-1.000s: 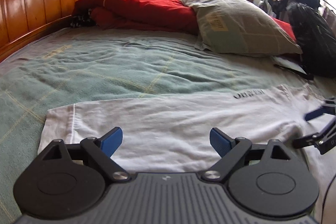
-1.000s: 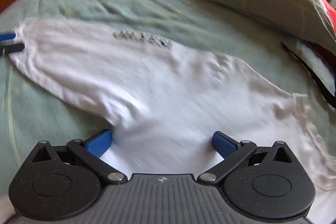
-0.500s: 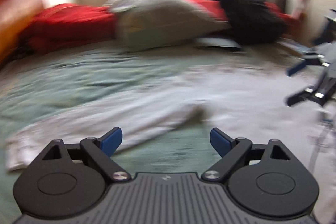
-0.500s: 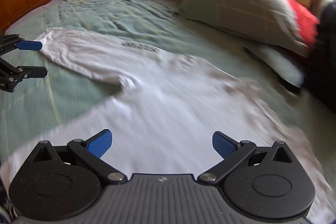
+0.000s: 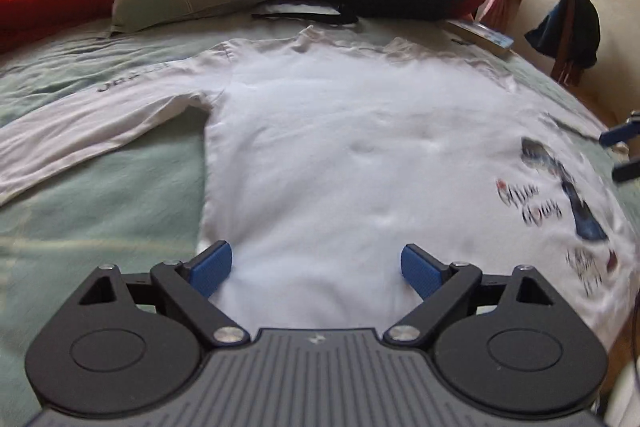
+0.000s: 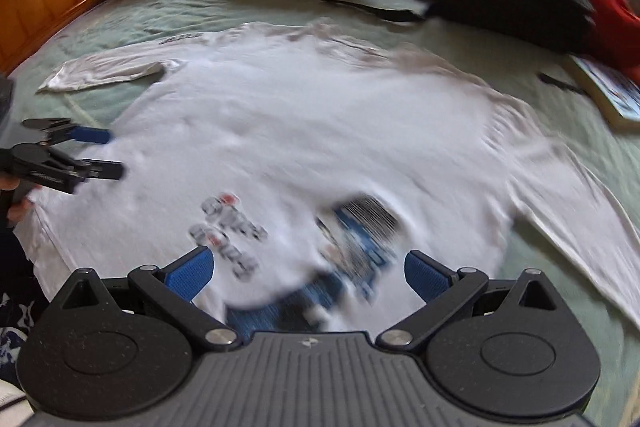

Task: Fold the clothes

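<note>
Repositioning both grippers from a sleeve to the hem of the white long-sleeved shirt (image 5: 340, 147), spread flat on the bed (image 5: 100, 195).

Left wrist view: left gripper (image 5: 316, 265), jaws wide and empty, now faces the shirt body. Right wrist view: right gripper (image 6: 308, 273), jaws wide, hovers above the print; sleeves lie unfolded, so folding has probably yet to begin.
</note>
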`<state>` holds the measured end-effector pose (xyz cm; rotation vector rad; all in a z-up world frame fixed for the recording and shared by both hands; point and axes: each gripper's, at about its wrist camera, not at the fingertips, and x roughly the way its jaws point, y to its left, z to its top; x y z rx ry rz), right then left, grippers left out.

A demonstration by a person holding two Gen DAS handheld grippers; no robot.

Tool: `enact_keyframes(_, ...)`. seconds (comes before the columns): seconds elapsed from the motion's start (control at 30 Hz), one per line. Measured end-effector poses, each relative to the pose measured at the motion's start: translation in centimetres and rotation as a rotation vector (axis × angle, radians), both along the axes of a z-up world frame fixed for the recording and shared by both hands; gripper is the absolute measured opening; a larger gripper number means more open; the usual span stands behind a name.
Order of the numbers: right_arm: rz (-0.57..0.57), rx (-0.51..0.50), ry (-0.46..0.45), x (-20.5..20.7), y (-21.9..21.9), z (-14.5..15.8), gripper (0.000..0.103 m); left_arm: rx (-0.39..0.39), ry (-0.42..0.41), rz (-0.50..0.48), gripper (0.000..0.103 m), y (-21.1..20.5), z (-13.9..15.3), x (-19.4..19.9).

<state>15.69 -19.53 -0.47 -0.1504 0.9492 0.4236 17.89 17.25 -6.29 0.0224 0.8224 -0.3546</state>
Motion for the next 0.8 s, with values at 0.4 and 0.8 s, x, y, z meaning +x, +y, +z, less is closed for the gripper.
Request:
enact_keyframes(0.4,-0.012,0.085,-0.138,-5.0,0.5,-5.4,0.103,0.258,-0.173,-0.053,0.093,-5.9,2.1,-8.5)
enact_keyframes(0.8,-0.1,0.049,-0.295,-8.7,1.2,-9.3,0.103,0.21,-0.137,0.067,0.097,-3.8,0.0,-15.1)
